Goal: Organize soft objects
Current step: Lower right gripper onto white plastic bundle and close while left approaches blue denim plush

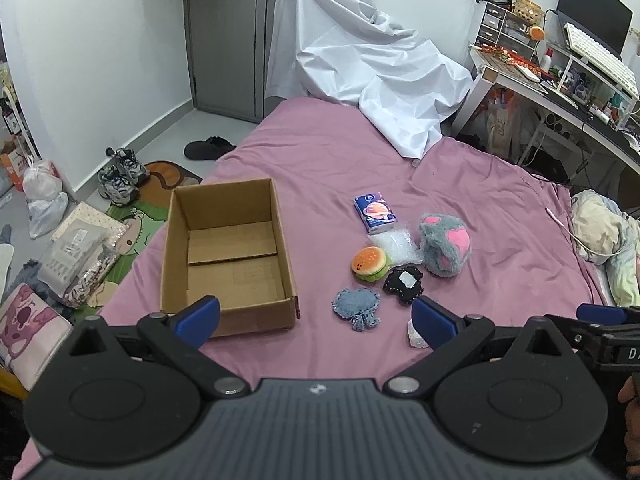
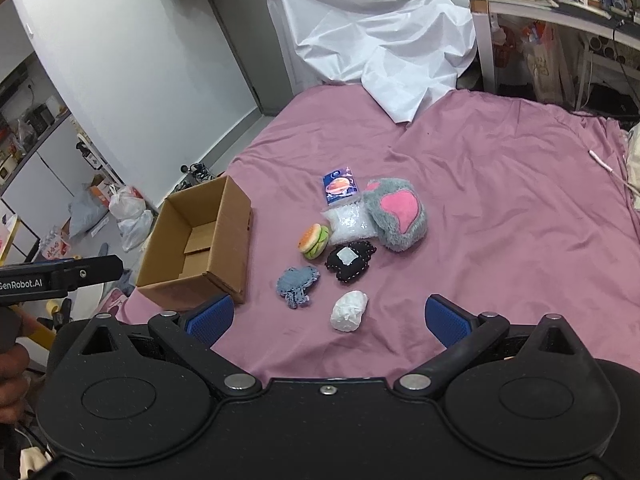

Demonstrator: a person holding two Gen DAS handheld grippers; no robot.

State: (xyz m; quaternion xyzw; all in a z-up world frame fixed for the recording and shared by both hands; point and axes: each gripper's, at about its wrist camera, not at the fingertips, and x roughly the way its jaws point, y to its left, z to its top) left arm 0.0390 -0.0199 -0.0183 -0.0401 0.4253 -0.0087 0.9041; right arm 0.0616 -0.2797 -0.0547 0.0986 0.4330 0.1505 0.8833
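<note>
- Our left gripper [image 1: 316,322] has a matte black body, ribbed grey centre plate, silver pivot screws and blue padded fingers [image 1: 199,319].
- Our right gripper [image 2: 328,320] looks the same; behind its fingers [image 2: 448,319] sits one centre screw.
- White "GenRobot.AI" lettering marks the left gripper's side.

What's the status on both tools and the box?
Left tool open, empty. Right tool open, empty. Cardboard box empty; soft toys, burger plush included, lie on the bedsheet. Nothing blocking.
</note>
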